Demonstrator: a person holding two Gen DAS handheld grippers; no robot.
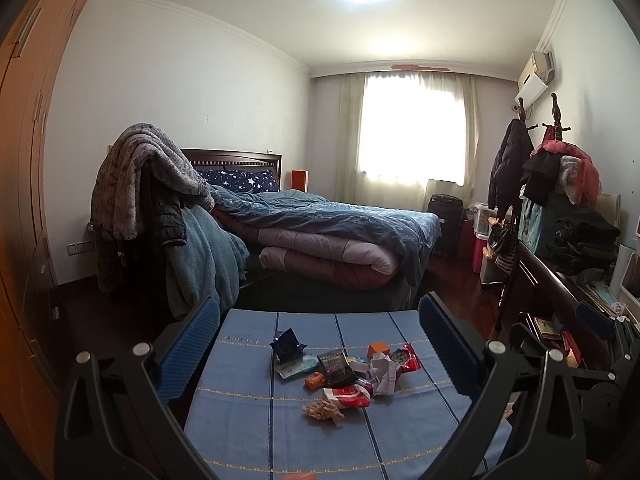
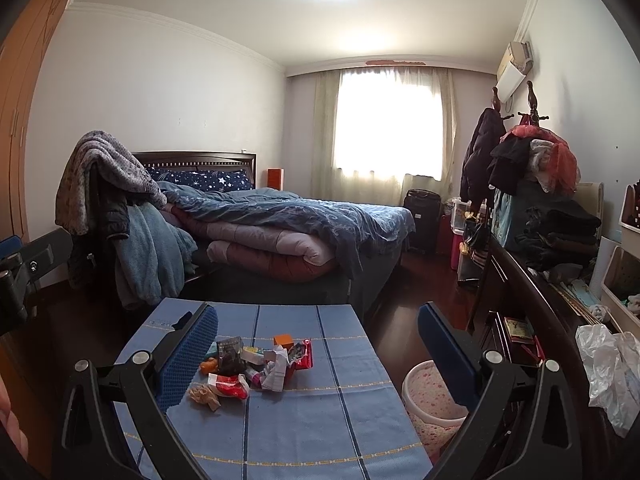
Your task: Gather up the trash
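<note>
A pile of trash (image 1: 346, 372) lies in the middle of a table covered by a blue striped cloth (image 1: 248, 432): dark wrappers, a red packet (image 1: 406, 358), a small orange box (image 1: 378, 349), crumpled white paper and a crumpled brown wad (image 1: 322, 410). The same pile (image 2: 252, 368) shows in the right wrist view. My left gripper (image 1: 320, 344) is open and empty, held above the near table with the pile between its fingers. My right gripper (image 2: 320, 344) is open and empty, right of the pile. A pink-patterned waste bin (image 2: 430, 404) stands on the floor right of the table.
A bed with blue bedding (image 1: 320, 220) lies beyond the table. A chair draped with blankets (image 1: 160, 200) stands at its left. A dark dresser with piled clothes (image 2: 540, 220) and a white plastic bag (image 2: 608, 372) runs along the right. A wooden wardrobe (image 1: 24, 160) is on the left.
</note>
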